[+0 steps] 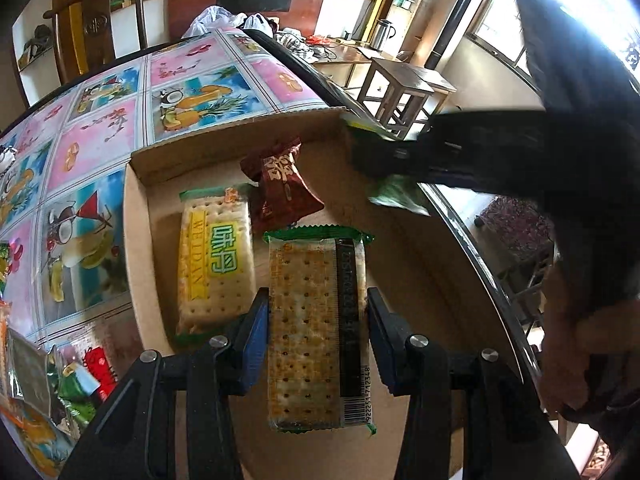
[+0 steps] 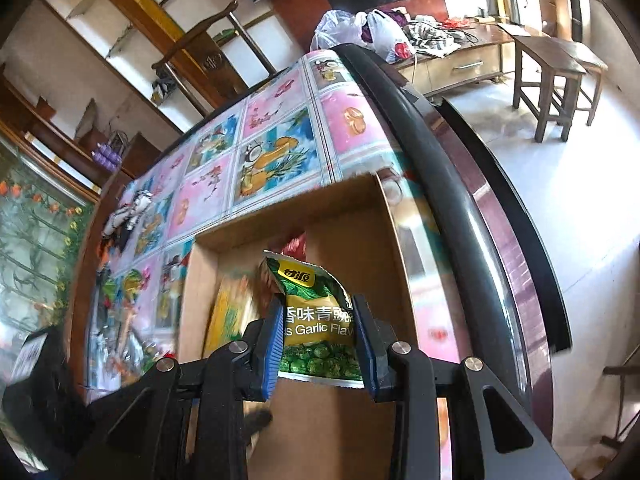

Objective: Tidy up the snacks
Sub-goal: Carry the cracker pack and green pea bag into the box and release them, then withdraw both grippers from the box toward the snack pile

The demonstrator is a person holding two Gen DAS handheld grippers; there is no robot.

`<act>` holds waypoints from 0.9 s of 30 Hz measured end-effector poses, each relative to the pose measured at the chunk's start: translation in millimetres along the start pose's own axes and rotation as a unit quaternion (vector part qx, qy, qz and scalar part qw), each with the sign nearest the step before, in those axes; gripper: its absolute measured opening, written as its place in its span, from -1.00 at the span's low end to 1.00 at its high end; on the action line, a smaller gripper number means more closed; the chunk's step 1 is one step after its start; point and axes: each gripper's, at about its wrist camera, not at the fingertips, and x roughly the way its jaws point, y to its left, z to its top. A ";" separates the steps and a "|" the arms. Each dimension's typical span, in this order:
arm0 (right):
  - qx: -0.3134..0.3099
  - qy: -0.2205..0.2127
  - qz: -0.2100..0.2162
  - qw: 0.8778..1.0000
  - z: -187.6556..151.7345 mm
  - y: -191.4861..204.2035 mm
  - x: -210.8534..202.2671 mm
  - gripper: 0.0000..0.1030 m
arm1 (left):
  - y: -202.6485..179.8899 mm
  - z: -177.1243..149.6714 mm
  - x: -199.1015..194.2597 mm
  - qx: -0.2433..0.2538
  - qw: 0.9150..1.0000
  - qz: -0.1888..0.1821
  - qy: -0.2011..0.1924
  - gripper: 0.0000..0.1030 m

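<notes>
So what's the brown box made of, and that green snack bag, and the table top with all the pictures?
The box looks like plain brown cardboard: matte, with a rough cut rim. The green snack bag, pinched in the right gripper, seems to be glossy printed plastic film; it crinkles and has a torn, jagged top. The table cover is probably shiny vinyl, since light glares off its printed squares.

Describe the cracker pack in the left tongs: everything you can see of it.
The cracker pack is a long clear wrapper with green serrated ends, showing pale dotted crackers, a dark printed strip and a barcode down one side. It is clamped across its width between the blue pads of the left tongs, over the cardboard box.
</notes>
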 end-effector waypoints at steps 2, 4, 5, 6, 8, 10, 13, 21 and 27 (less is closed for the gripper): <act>-0.005 0.008 -0.006 1.000 8.2 0.1 10.9 -0.33 | -2.5 0.3 4.6 0.001 1.000 0.010 0.002 -0.13; -0.011 0.016 -0.013 1.000 14.0 0.3 22.4 -0.33 | -3.0 0.0 7.8 0.000 1.000 0.013 0.005 -0.13; -0.012 0.020 -0.014 1.000 16.2 0.0 26.7 -0.33 | -4.2 0.0 9.7 -0.001 1.000 0.016 0.007 -0.13; -0.015 0.023 -0.013 1.000 17.4 0.4 31.0 -0.33 | -6.1 -0.1 11.1 0.002 1.000 0.019 0.008 -0.13; -0.026 0.026 -0.023 0.999 18.5 2.5 35.6 -0.34 | -8.8 -0.3 12.8 0.007 1.000 0.022 0.006 -0.13; -0.023 0.032 -0.026 0.999 19.2 0.3 41.7 -0.34 | -9.8 -1.2 13.8 0.005 1.000 0.024 0.004 -0.13; -0.022 0.036 -0.033 0.999 19.3 -2.5 47.1 -0.33 | -10.4 -1.8 16.9 0.002 0.999 0.031 0.005 -0.13; -0.030 0.034 -0.029 0.999 20.2 -4.2 47.8 -0.23 | -15.6 -1.9 23.0 0.003 0.999 0.047 0.011 -0.13; -0.031 0.023 -0.009 0.999 18.8 -4.7 32.7 -0.03 | -22.5 -4.1 14.5 0.002 0.998 0.061 0.008 -0.12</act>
